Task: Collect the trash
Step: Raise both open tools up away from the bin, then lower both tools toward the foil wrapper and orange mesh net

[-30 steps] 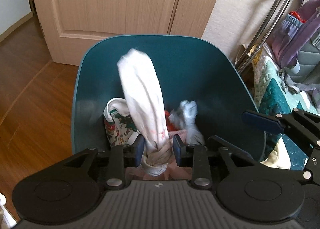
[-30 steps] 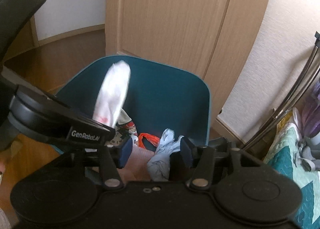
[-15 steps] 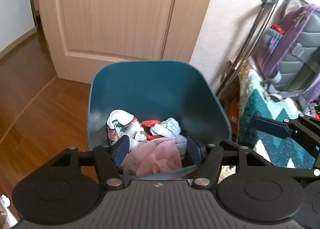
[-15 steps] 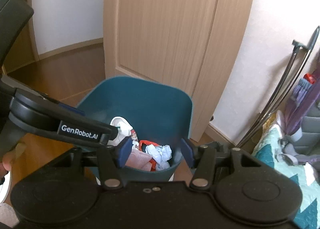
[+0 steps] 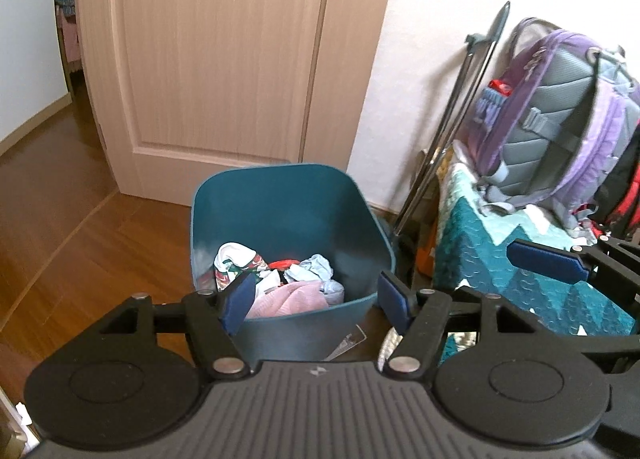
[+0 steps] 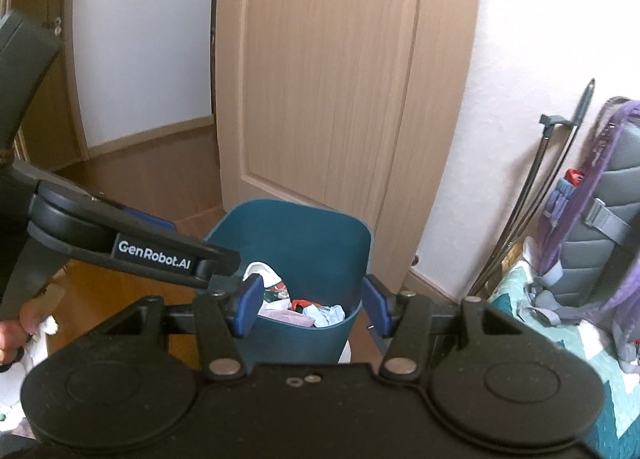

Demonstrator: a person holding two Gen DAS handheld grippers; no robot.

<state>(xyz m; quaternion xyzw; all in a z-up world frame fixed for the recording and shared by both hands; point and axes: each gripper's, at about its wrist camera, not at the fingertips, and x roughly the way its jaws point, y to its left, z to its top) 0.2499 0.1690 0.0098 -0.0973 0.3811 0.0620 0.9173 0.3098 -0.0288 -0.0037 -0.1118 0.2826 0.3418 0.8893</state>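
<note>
Teal bin [image 5: 280, 215] on wood floor [image 5: 60, 243]; left hand-held gripper [image 5: 316, 301] opening, right hand-held gripper [image 6: 310, 305] seemingly released.

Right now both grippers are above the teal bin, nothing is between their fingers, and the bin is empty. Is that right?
Not quite: the teal bin is not empty. The left wrist view shows crumpled trash at its bottom, pink, white and pale blue pieces with something red. The rest holds: the left gripper and the right gripper are above the bin with nothing between their fingers; the left jaws are opening.
</note>
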